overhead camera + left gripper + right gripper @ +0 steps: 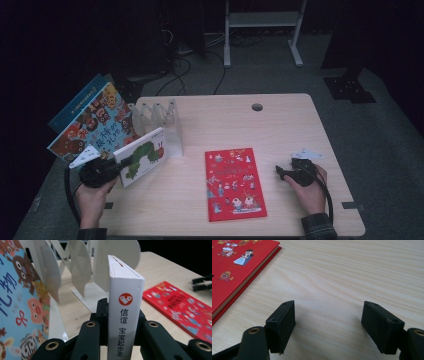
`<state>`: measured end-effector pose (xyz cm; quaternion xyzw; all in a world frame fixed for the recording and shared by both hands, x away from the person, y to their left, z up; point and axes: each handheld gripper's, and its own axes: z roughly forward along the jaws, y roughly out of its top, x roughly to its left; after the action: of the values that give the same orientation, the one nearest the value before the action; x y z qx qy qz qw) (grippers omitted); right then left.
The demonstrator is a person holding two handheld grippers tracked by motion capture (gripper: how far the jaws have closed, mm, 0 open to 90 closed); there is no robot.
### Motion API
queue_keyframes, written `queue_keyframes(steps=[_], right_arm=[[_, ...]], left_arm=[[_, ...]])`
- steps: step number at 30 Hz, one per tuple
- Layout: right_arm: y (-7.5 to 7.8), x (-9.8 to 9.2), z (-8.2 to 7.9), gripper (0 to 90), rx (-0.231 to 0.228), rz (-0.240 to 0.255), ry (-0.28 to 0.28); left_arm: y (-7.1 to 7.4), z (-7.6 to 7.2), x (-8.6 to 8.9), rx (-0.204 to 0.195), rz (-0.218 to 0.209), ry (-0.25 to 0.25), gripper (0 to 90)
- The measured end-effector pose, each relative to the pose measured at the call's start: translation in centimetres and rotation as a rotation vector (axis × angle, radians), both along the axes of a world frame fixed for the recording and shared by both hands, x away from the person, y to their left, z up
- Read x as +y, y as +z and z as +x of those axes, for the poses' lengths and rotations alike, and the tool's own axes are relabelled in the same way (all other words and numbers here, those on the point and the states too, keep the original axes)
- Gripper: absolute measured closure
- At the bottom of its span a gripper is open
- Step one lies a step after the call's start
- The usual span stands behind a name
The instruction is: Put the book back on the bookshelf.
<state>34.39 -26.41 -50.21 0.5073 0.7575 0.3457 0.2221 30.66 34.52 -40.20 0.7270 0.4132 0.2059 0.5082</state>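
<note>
The bench (280, 125) is a light wooden top with a round cable hole (257, 107) near its far edge. It stands in a dark room with a grey floor; behind it are black cables (190, 65) and the legs of a white frame (260, 35).

A white folding book rack (159, 117) stands at the far left corner of the bench. A large blue picture book (95, 122) leans against the rack at the left edge of the bench. A red book (234, 183) lies flat in the middle, closer to the near edge.

The left tongs (120, 165) are closed on a white caterpillar book (144, 155). In the left gripper view the jaws press both covers and the spine (125, 315) stands upright between them. The book is just in front of the rack, near the left edge.

The right tongs (281, 172) are wide apart and hold nothing. They are low over the bare wood near the right edge, to the right of the red book, not touching it.
</note>
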Motion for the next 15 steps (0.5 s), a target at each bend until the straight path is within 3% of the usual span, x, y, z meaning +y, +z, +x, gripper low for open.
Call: queue_keyframes(steps=[15], right_arm=[[0.0,0.0,0.0,27.3,-0.005,-0.002,0.008]], left_arm=[[-0.9,4.1,-3.5,-0.049,0.053,0.041,75.2]])
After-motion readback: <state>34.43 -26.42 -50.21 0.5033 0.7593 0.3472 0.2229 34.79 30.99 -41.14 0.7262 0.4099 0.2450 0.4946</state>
